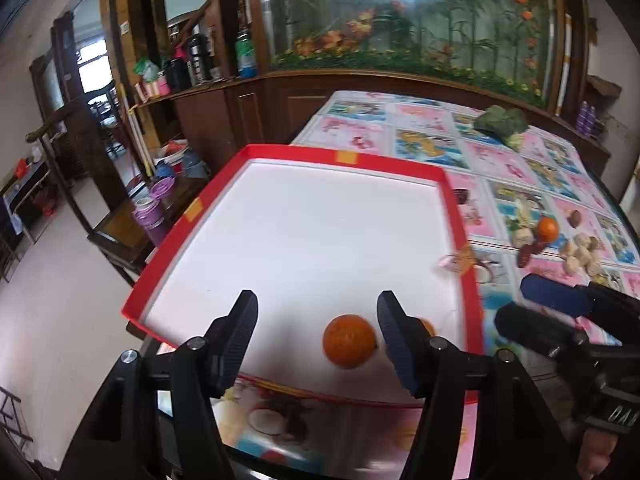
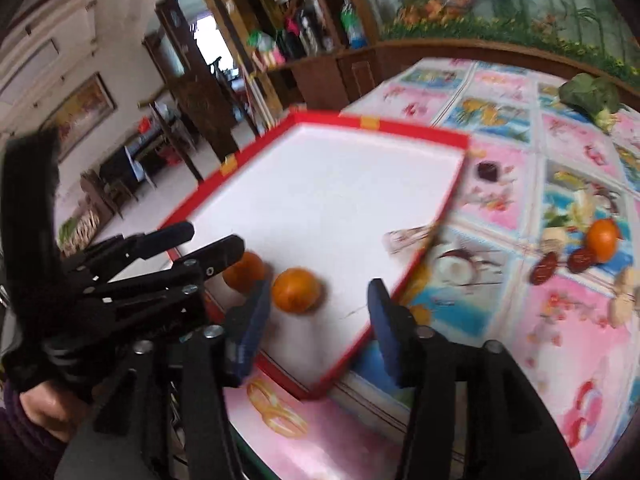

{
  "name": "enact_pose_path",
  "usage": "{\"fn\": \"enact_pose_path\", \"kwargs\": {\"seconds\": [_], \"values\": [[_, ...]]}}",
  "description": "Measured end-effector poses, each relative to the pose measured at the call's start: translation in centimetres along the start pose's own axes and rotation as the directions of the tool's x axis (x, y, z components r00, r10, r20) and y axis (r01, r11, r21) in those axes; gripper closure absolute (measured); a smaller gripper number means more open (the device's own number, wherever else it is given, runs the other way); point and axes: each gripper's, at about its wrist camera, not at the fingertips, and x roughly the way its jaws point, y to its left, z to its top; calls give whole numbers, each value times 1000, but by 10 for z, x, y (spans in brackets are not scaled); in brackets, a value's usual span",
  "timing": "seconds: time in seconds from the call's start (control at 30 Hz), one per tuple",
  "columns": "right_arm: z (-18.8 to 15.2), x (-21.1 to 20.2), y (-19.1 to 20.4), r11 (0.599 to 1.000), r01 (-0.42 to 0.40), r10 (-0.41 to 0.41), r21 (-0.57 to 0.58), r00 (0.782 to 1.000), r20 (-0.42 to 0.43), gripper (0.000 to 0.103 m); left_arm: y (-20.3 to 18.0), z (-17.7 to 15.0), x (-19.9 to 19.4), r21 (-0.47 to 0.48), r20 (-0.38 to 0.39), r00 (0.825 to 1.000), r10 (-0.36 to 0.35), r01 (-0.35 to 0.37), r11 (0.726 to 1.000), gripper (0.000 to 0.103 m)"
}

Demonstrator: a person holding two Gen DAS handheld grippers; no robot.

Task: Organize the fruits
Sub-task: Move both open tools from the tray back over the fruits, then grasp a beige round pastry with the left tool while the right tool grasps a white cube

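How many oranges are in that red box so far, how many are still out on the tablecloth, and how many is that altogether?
Oranges in the red box: 2, one between the right gripper's fingers, one beside it.
Oranges on the tablecloth: 1.
Total: 3

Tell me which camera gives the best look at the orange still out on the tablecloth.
The right wrist view: the orange on the tablecloth appears larger there, beside two dark red fruits. The left wrist view shows the same orange smaller, near the picture's right edge.
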Motion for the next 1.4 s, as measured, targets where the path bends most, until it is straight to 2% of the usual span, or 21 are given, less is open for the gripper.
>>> {"fn": "enact_pose_path", "kwargs": {"seconds": [0.17, 0.27, 0.37, 0.53, 0.63, 0.73, 0.9, 0.97, 1.1, 1.27, 1.4], "values": [[-11, -47, -36, 998, 32, -36, 56, 997, 74, 45, -38, 2, -10, 56, -10, 994, -111, 112, 992, 36], [-23, -76, -67, 990, 81, -91, 113, 992, 85, 45, -63, 6, -20, 87, -24, 983, -181, 182, 979, 36], [-36, -110, -100, 972, 154, -173, 179, 980, 96, 45, -88, 11, -39, 140, 0, 973, -231, 229, 963, 35], [-50, -162, -134, 933, 286, -309, 219, 948, 77, 45, -126, 10, -62, 216, 5, 953, -302, 293, 931, 31], [-51, -175, -148, 919, 323, -340, 226, 940, 40, 45, -144, 8, -62, 249, -24, 946, -323, 319, 914, 31], [-47, -174, -157, 913, 355, -364, 201, 931, 6, 45, -162, 11, -49, 284, -63, 946, -318, 323, 903, 31], [-41, -148, -177, 913, 369, -369, 172, 929, -38, 46, -183, 12, -21, 282, -143, 936, -323, 351, 893, 31], [-38, -136, -190, 915, 361, -353, 179, 933, -72, 54, -192, 10, -10, 292, -173, 929, -328, 366, 884, 31], [-30, -121, -204, 931, 333, -321, 153, 942, -98, 55, -200, 9, 7, 303, -230, 919, -321, 381, 874, 31], [-21, -100, -209, 944, 315, -301, 101, 945, -131, 55, -202, 14, 21, 303, -253, 919, -303, 373, 877, 31], [-18, -89, -214, 951, 298, -287, 82, 950, -123, 55, -205, 18, 31, 292, -273, 916, -295, 371, 881, 31]]}}
